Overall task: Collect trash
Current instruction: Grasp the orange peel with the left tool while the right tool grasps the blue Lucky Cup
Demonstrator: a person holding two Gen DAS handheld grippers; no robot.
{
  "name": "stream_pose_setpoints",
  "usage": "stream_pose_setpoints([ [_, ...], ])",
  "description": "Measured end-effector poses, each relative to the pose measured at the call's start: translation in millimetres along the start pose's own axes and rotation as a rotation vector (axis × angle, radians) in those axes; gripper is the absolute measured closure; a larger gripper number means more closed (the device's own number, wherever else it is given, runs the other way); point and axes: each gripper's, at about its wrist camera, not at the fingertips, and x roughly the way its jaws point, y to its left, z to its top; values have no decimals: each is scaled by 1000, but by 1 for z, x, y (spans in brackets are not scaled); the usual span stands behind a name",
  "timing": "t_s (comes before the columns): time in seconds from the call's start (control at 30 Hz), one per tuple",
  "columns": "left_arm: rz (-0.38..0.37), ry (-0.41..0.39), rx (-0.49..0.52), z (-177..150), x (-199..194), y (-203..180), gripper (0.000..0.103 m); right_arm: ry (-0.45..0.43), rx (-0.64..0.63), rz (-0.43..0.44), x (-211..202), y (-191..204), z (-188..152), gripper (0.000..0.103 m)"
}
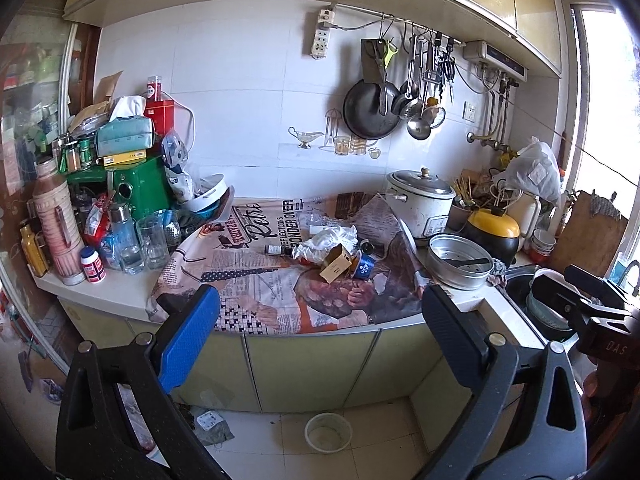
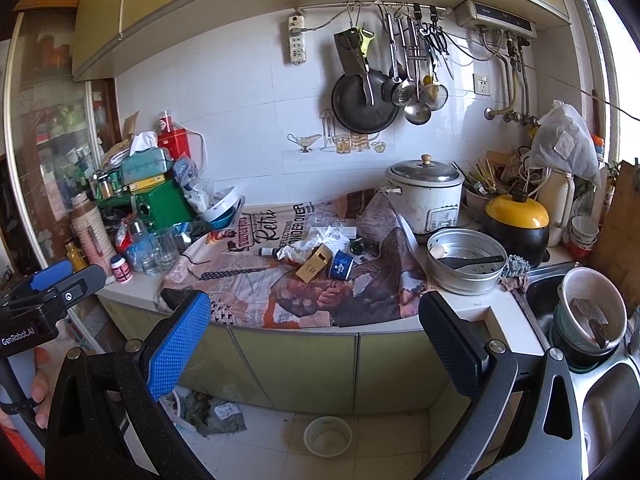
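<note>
A heap of trash lies mid-counter on a printed cloth (image 1: pixel 256 288): crumpled white paper (image 1: pixel 326 242) (image 2: pixel 316 240), a tan cardboard box (image 1: pixel 336 266) (image 2: pixel 315 263), a blue paper cup on its side (image 1: pixel 365 265) (image 2: pixel 341 265) and a small dark bottle (image 1: pixel 278 249) (image 2: pixel 267 251). My left gripper (image 1: pixel 320 320) hangs open in front of the counter edge, well short of the heap, nothing between its fingers. My right gripper (image 2: pixel 316 316) is likewise open and empty, at about the same distance. A small white bin (image 1: pixel 329 432) (image 2: pixel 328 436) stands on the floor below.
Glasses (image 1: pixel 152 242), a pink thermos (image 1: pixel 56 224) and a green box (image 1: pixel 140 188) crowd the left. A rice cooker (image 2: pixel 426 196), steel steamer pan (image 2: pixel 466 260) and yellow-lidded pot (image 2: pixel 516 220) sit right. The sink (image 2: pixel 600 392) holds bowls. Pans hang on the wall.
</note>
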Motion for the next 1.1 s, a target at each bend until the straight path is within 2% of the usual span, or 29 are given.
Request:
stream_pose_setpoints([
  [0.17,-8,75,15,20,65,35,4,30,69,-60,49,8,16,0],
  [0.3,17,119,29,26,114,56,4,53,111,-114,84,7,23,0],
  [0.57,22,257,15,23,216,65,4,190,155,-179,169,-8,24,0],
  [0.77,19,334,4,22,287,50,4,298,181,-126,238,-36,21,0],
  [1.1,134,444,-33,16,392,36,4,472,178,19,374,-87,20,13],
])
